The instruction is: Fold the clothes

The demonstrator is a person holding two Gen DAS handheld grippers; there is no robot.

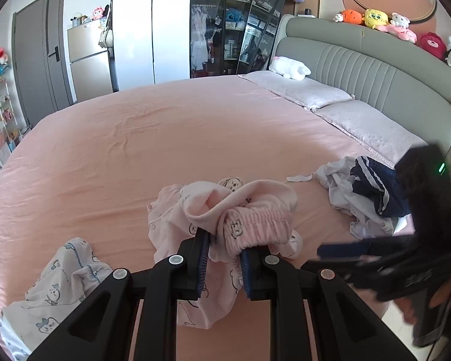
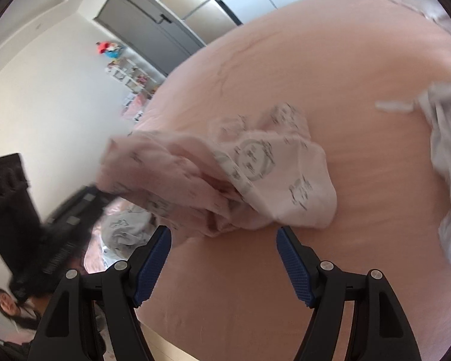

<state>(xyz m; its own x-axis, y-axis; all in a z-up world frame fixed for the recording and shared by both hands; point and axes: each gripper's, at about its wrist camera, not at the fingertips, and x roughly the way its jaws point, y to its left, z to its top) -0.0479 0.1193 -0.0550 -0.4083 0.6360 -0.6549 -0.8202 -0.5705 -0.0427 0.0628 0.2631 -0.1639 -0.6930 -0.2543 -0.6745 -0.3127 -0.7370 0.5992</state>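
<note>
A pink garment with a cartoon bear print and a gathered elastic waistband (image 1: 249, 225) is bunched up just above the pink bed sheet (image 1: 135, 150). My left gripper (image 1: 225, 258) is shut on it, and the blue pads pinch the cloth beside the waistband. In the right wrist view the same pink garment (image 2: 225, 174) hangs blurred just ahead of my right gripper (image 2: 222, 234). That gripper stands open with only the sheet between its blue pads (image 2: 294, 267). The right gripper (image 1: 375, 252) also shows as a dark blur at the right of the left wrist view.
A white garment with blue prints (image 1: 54, 294) lies crumpled at the near left of the bed. A pile of white and navy clothes (image 1: 366, 198) sits at the right. Two pillows (image 1: 309, 93) and a grey headboard (image 1: 375, 69) are at the far right.
</note>
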